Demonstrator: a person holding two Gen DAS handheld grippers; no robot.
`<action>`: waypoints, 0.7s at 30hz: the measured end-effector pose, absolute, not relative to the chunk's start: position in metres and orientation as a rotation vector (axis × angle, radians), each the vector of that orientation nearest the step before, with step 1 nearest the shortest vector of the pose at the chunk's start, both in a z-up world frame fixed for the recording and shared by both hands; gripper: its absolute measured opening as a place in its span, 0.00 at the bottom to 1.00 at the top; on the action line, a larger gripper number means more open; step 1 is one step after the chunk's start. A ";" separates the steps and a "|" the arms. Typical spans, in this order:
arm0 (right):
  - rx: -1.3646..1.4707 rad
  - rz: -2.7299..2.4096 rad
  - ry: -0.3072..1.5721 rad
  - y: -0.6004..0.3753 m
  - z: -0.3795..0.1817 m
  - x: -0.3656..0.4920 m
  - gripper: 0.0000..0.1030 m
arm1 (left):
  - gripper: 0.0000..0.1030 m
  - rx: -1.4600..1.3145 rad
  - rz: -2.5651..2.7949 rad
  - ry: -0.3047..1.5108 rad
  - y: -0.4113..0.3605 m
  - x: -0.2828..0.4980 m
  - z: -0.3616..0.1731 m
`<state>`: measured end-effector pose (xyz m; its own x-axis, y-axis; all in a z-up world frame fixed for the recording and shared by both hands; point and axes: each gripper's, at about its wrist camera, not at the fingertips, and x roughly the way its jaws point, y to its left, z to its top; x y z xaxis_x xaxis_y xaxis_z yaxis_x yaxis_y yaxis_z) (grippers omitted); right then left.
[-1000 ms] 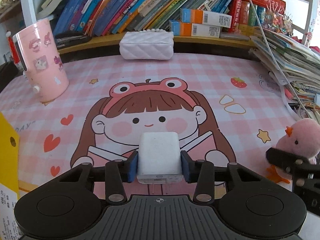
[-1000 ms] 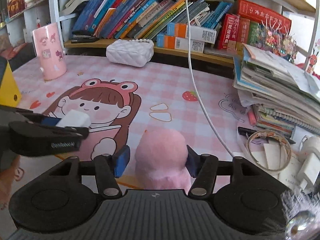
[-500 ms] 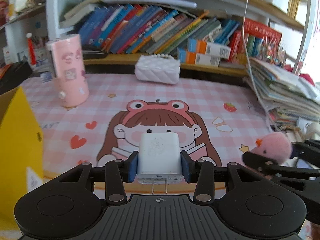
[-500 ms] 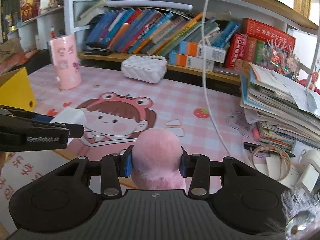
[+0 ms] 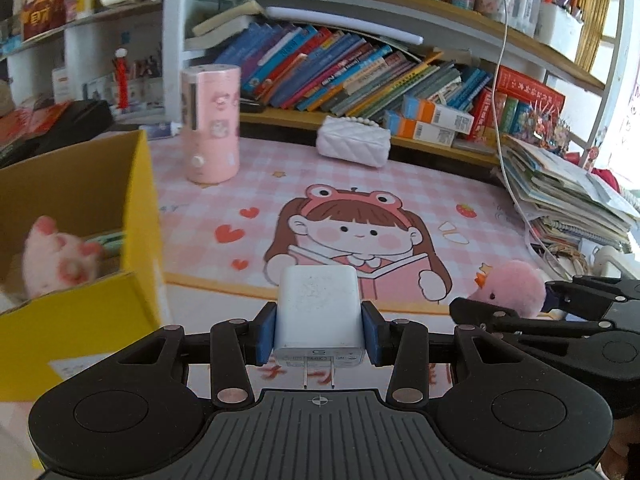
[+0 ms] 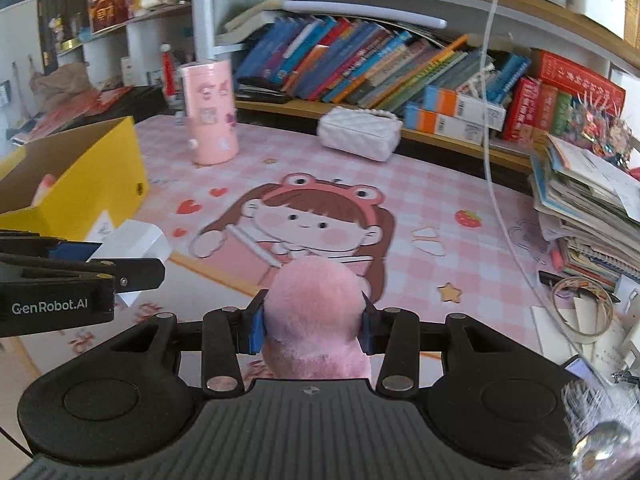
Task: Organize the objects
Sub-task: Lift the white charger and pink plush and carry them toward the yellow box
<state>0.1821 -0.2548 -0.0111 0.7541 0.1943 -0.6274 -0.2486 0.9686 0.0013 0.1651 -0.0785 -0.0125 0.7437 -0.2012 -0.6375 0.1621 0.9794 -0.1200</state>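
The left hand-held gripper (image 5: 319, 332) clamps a white charger (image 5: 318, 312) above the worktop (image 5: 400, 184), prongs toward the camera. The right hand-held gripper (image 6: 312, 326) squeezes a pink plush bird (image 6: 316, 316), hiding its lower body. Beyond, a yellow box (image 5: 136, 216), partly cut off, holds a blurred pink toy (image 5: 56, 264).

The right gripper (image 6: 311, 328) clamps a pink plush toy (image 6: 314, 312) between its blue-padded fingers (image 6: 254, 329) above the bench (image 6: 460, 184). At left, the left gripper (image 6: 120, 264) carries a white charger (image 6: 134, 242) beside a yellow box (image 6: 80, 184).
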 end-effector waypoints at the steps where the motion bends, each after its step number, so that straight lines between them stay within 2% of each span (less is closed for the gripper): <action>1: -0.086 0.246 0.674 -0.250 -0.010 0.178 0.39 | 0.40 -0.060 -0.200 0.701 -0.074 0.161 -0.011; 21: -0.126 0.344 0.665 -0.138 0.000 0.084 0.39 | 0.40 -0.114 -0.119 0.684 0.033 0.063 -0.002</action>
